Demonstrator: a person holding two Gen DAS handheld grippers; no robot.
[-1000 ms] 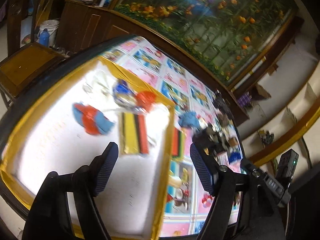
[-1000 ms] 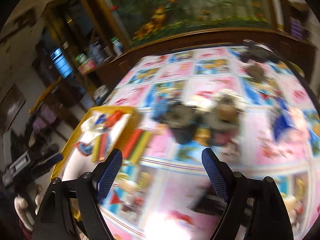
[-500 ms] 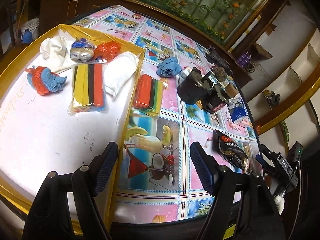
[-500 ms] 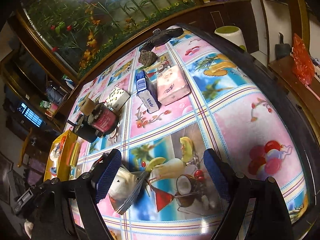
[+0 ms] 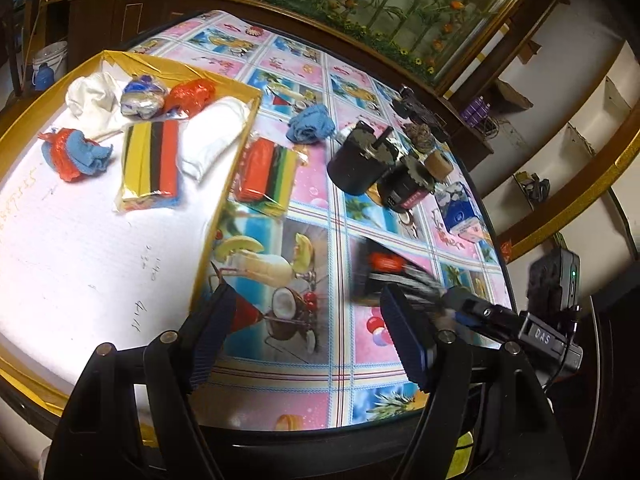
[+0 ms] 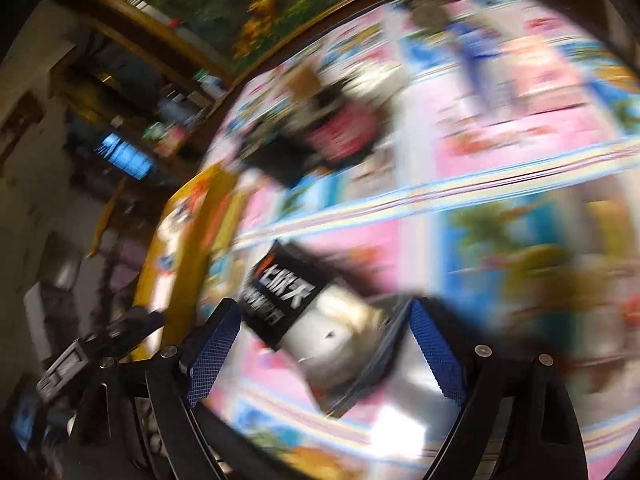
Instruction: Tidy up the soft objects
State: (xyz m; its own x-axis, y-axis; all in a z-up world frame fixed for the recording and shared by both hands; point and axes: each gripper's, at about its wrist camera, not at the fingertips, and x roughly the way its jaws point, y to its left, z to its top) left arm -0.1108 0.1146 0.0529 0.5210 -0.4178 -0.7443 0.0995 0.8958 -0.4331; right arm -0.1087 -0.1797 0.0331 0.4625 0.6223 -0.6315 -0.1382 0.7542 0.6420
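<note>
Two jaws on my left gripper (image 5: 304, 336) stand open, holding nothing, over the table (image 5: 332, 216) beside the yellow tray (image 5: 224, 184). My right gripper (image 6: 324, 350) has just opened wider around the black snack bag (image 6: 288, 300), not pinching yet. It looks light, crinkly and slippery, so I'd grab its puffy middle.

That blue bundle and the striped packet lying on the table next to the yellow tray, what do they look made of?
The blue bundle looks like soft terry or knit cloth: matte, fuzzy, crumpled into folds. The striped packet seems to be soft blocks, perhaps sponge or clay, in clear glossy plastic wrap; glints show at its crinkled edges. What is inside, I cannot say for sure.
</note>
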